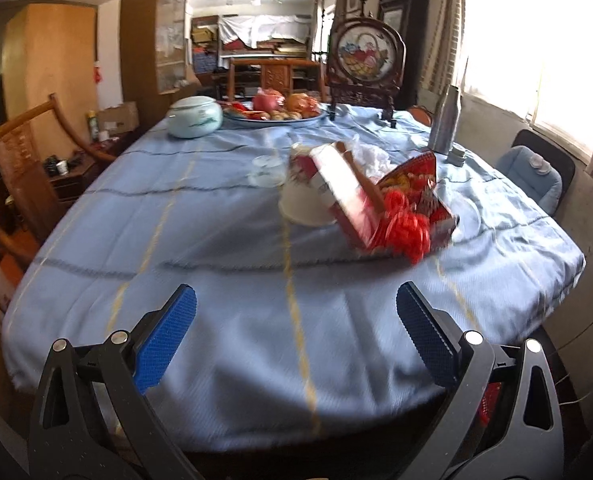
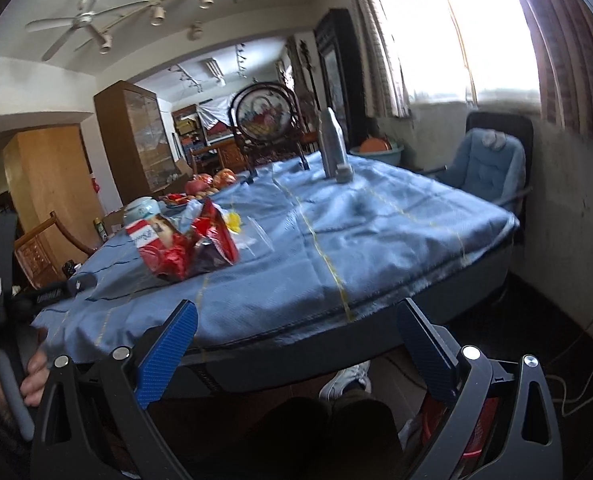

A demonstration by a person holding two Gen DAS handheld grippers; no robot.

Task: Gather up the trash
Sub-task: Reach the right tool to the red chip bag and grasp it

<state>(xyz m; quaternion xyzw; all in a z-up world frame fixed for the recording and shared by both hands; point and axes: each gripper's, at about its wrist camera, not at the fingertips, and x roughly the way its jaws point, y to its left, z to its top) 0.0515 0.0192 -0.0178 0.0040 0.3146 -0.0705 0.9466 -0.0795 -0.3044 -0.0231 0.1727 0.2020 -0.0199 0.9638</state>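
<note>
Trash sits heaped mid-table on the blue tablecloth [image 1: 216, 320]: a red-and-white carton [image 1: 336, 196] leaning on a tipped white paper cup [image 1: 302, 208], red foil wrappers [image 1: 412, 216] and clear plastic [image 1: 264, 170] beside it. Left gripper [image 1: 296, 332] and right gripper [image 2: 296, 344] both hang spread wide and empty, well short of the heap. All of it looks light, crushable and slippery, so I'd pinch the carton's stiff edge first.

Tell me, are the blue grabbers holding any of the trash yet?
No. The left gripper and the right gripper are both open with nothing between their fingers. The red wrappers lie untouched on the table.
</note>
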